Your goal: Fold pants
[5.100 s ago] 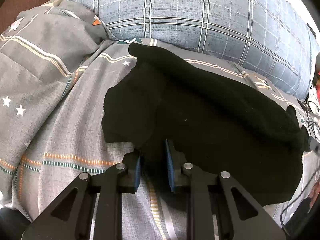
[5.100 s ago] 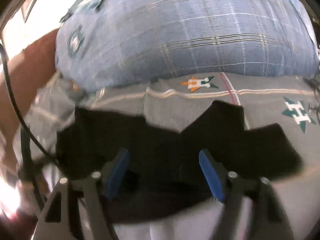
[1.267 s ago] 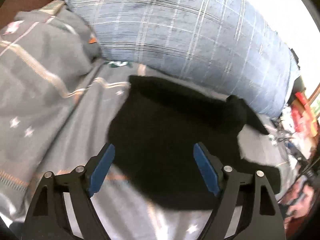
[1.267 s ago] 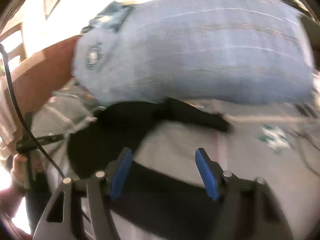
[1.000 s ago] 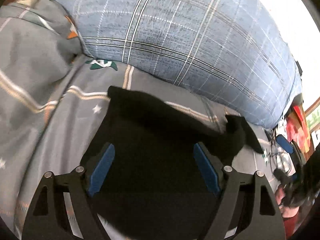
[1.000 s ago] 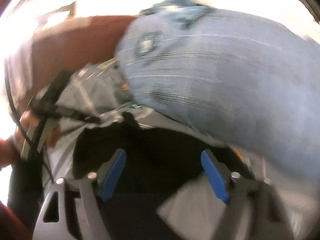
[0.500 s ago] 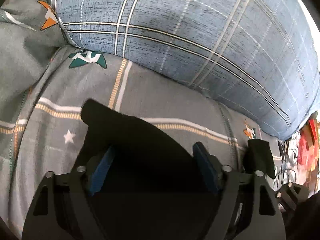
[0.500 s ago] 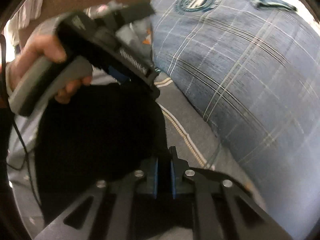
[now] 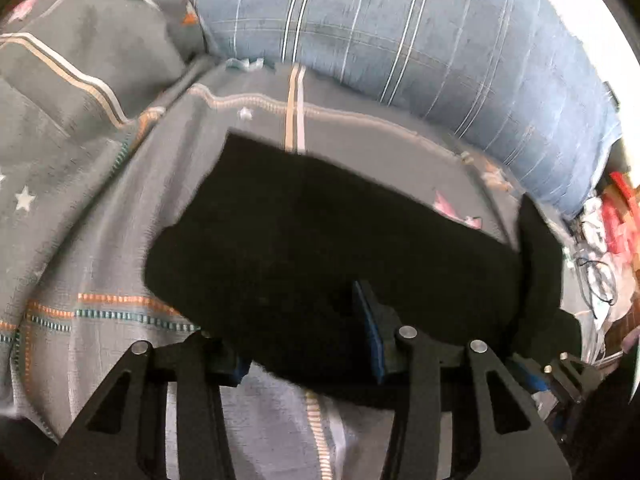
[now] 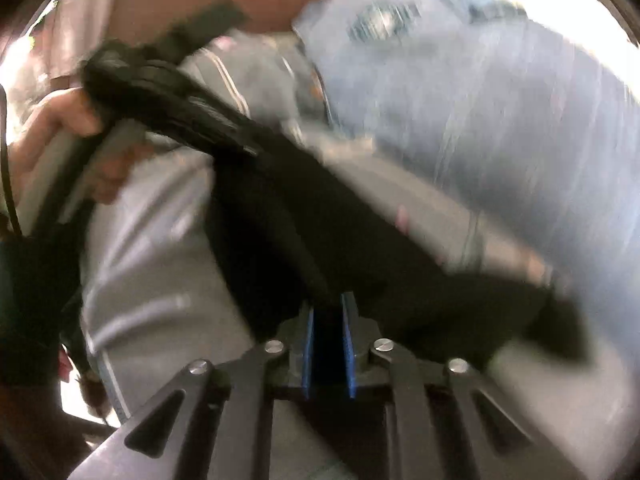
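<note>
The black pants (image 9: pixel 328 240) lie on the grey patterned bedsheet (image 9: pixel 100 200), stretched from the left toward the right. My left gripper (image 9: pixel 308 344) has its blue pads partly closed around the near edge of the pants, with black cloth bunched between them. My right gripper (image 10: pixel 328 344) is shut on a fold of the same pants (image 10: pixel 360 248), which run off blurred toward the left gripper's body (image 10: pixel 160 88) held in a hand. The right gripper also shows at the lower right of the left wrist view (image 9: pixel 560 372).
A large blue plaid pillow (image 9: pixel 420 32) lies along the far side of the bed. A bunched grey quilt (image 9: pixel 60 60) is at the left. Cables, glasses and red clutter (image 9: pixel 612 240) lie beyond the bed's right edge.
My left gripper has narrowed from wide open onto the pants' near edge and pulled back from the pillow. The right gripper stays shut on the cloth and is moving fast, blurred.
</note>
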